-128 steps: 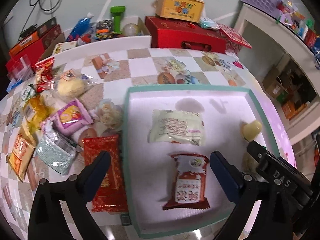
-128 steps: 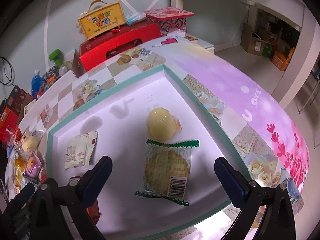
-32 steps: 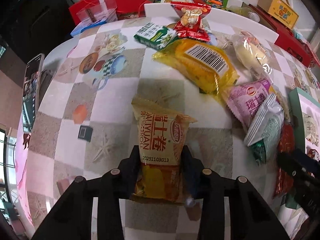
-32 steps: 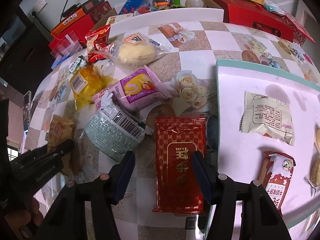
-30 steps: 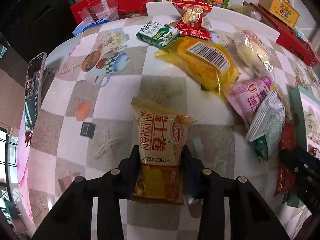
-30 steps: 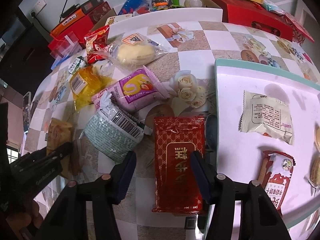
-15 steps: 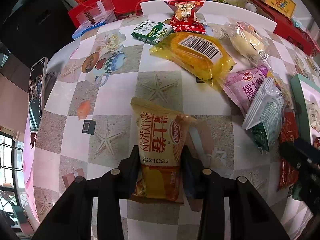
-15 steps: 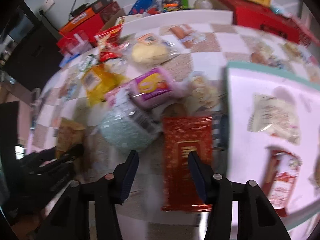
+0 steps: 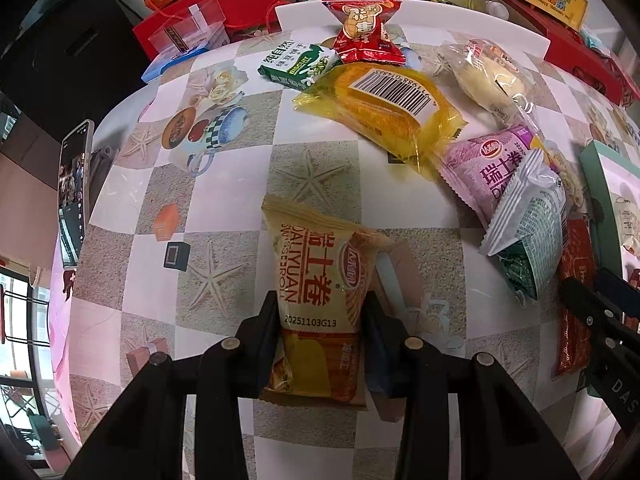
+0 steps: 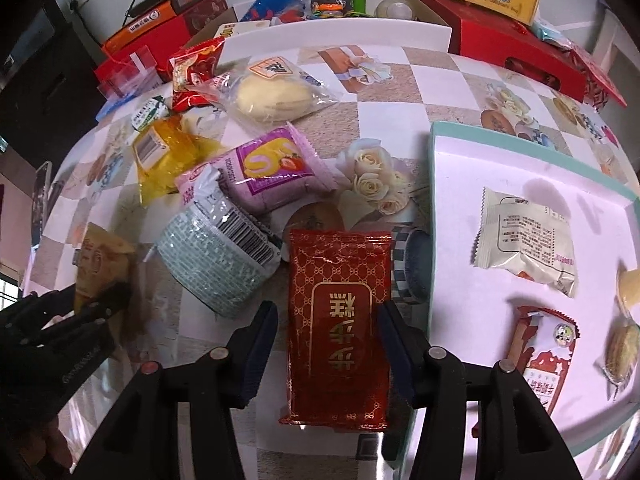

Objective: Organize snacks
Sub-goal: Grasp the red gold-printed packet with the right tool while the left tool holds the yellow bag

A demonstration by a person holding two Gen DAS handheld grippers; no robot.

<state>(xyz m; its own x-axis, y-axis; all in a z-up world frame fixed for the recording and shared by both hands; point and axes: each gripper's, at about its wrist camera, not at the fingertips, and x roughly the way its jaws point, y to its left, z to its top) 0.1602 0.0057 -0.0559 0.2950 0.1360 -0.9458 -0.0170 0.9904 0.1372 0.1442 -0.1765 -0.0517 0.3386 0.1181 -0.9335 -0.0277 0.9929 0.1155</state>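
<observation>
Left claw (image 9: 320,320) is pinching the lower half of the yellow swiss-roll packet (image 9: 316,280), which is lying on the checkered tabletop (image 9: 224,184) straight ahead of its fingers. Right claw (image 10: 326,328) is standing spread, its fingers flanking the red cake packet (image 10: 340,320) without touching it; the green-rimmed tray (image 10: 432,200) is sitting just to this claw's right

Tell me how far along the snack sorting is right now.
Partly done. A few packets already lie in the teal-rimmed tray. The left gripper is clamped on the yellow Swiss roll pack; the right gripper straddles the red packet, not yet closed. Several snacks, like the purple pack, are outside it.
</observation>
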